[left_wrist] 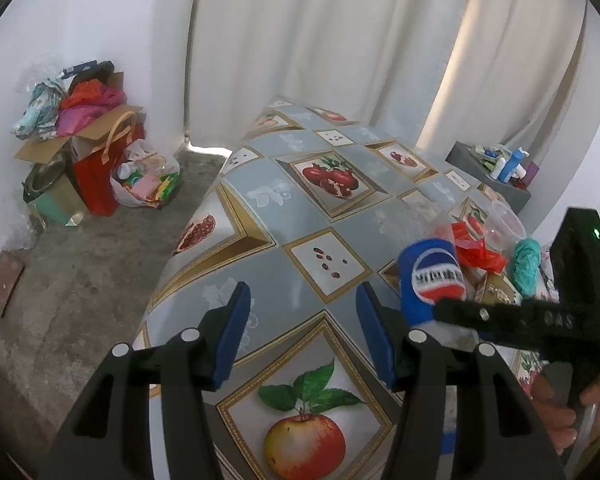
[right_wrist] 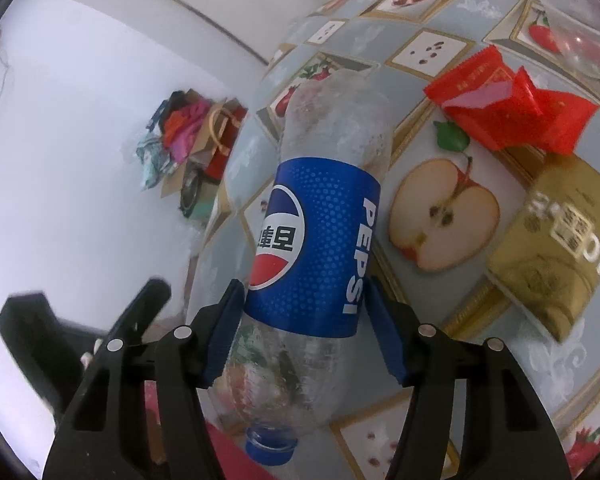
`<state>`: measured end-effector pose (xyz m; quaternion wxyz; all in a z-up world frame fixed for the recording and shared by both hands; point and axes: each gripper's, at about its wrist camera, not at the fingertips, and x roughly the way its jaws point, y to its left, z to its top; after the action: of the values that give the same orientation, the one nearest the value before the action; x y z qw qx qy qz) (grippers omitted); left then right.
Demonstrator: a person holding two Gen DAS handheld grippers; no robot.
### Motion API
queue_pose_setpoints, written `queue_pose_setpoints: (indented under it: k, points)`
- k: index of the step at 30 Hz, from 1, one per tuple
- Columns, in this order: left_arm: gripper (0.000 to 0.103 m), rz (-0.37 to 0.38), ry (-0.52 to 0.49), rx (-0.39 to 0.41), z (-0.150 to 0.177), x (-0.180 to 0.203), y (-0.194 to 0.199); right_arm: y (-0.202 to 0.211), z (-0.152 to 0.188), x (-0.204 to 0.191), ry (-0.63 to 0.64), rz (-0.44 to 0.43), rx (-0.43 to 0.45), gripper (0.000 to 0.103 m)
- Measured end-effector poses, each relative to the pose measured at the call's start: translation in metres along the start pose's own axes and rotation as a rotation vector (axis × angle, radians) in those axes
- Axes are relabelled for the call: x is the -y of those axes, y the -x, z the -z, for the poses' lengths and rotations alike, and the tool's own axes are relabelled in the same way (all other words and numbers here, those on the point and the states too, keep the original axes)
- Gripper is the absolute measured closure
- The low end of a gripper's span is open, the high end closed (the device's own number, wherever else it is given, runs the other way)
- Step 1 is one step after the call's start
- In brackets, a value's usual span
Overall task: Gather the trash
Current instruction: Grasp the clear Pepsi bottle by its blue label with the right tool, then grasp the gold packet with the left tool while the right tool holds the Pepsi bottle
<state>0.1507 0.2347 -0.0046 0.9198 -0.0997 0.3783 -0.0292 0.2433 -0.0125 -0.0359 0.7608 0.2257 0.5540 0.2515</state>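
Right tool (right_wrist: pixel 304 320): the empty Pepsi bottle (right_wrist: pixel 320 248) lies between its blue pads, blue cap (right_wrist: pixel 270 446) toward the camera, base pointing away over the counter (right_wrist: pixel 440 360). The left pad (right_wrist: pixel 224 332) lies against the bottle's side just below the blue label; the right pad sits just beside the label edge, and contact there cannot be confirmed, so a firm grip on the bottle cannot be told. Whether the bottle rests on the counter's fruit-print cloth or is lifted off it is also unclear. Taking the bottle as landmark: to its right lies a gold box (right_wrist: pixel 556 248) on the cloth, beyond that a crumpled red wrapper (right_wrist: pixel 516 116), and further still a clear plastic cup (right_wrist: pixel 576 32) on its side. Left tool (left_wrist: pixel 300 332): jaws standing partly apart, nothing between them, hovering over bare cloth to the left of the bottle. From the left wrist view a teal item (left_wrist: pixel 526 266) sits right of the bottle, past the red wrapper. Far left of the bottle, on the floor against the white wall, stands a pile of boxes and bags (left_wrist: pixel 80 148). A hand (left_wrist: pixel 580 408) grips the right tool's black handle.
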Motion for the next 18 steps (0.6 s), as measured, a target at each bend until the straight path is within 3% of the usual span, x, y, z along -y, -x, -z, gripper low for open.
queue_pose_setpoints:
  k: [11, 18]
  points:
    - [0.050, 0.024, -0.076, -0.018, -0.002, 0.036, 0.003, 0.060, 0.062, 0.031, 0.100, 0.010, -0.127, 0.046]
    - [0.050, 0.122, -0.164, -0.062, 0.000, 0.092, -0.008, 0.114, 0.096, 0.071, -0.008, 0.053, -0.051, 0.046]
